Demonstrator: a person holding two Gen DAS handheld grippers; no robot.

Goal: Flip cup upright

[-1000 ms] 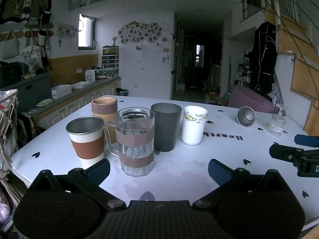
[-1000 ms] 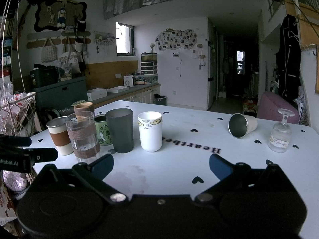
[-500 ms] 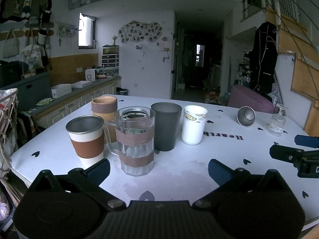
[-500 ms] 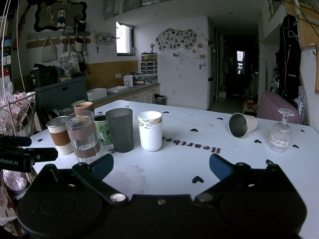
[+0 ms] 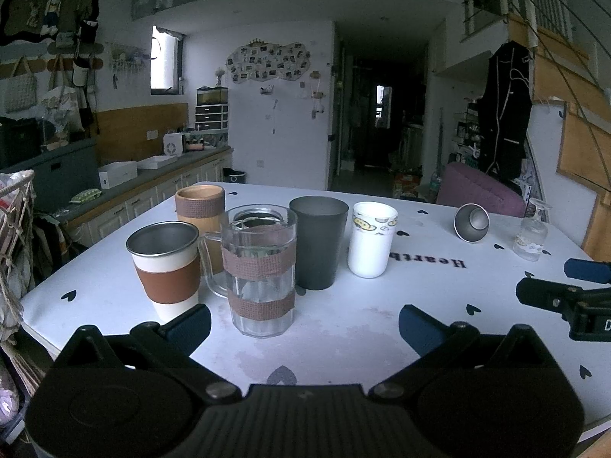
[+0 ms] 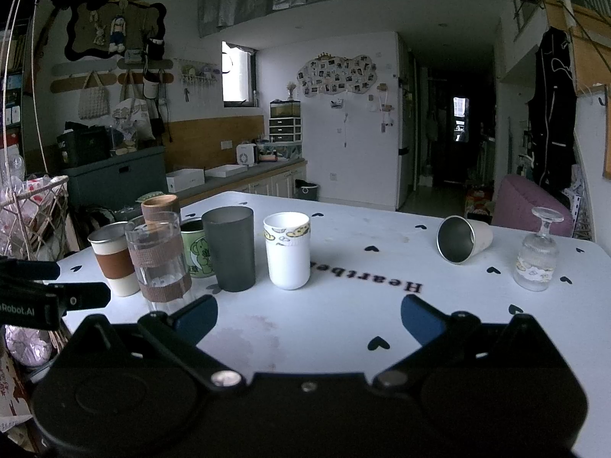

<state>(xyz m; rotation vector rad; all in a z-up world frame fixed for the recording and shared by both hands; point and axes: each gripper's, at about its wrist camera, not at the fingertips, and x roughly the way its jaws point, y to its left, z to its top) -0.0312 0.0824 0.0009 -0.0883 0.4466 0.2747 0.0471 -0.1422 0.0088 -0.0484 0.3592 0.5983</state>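
Zero progress: nothing of the flip is done, by my read; no contact with the target yet.
table (image 6: 343,328): white top with black hearts, carries everything; both my grippers hover over its near edge.
upright row: brown-sleeved steel cup (image 5: 165,267), banded glass mug (image 5: 259,271), tan cup (image 5: 200,206) behind, green mug (image 6: 196,248), dark grey tumbler (image 6: 233,248), white printed cup (image 6: 287,250). All standing mouth up on the left side, so no work for me there.
left gripper (image 5: 304,322): fingers spread wide, nothing between them; parked in front of the glass mug, well apart from the target.
right gripper (image 6: 309,315): fingers also spread wide, empty; pointed at bare table between the white printed cup and the target.
target, steel-lined cup (image 6: 464,238): lies on its side on the far right of the table, mouth tipped toward me and slightly down, base toward the back edge. Well apart from the row, near the wine glass.
wine glass (image 6: 537,255): stands inverted, foot up, just right of the target. Whether it counts as a cup for this task I cannot tell.
left to do: reach, grasp the fallen cup by its wall or rim, rotate mouth up, set it down, release. The right gripper looks closer.
risk: tapered cup may roll toward the wine glass when nudged.
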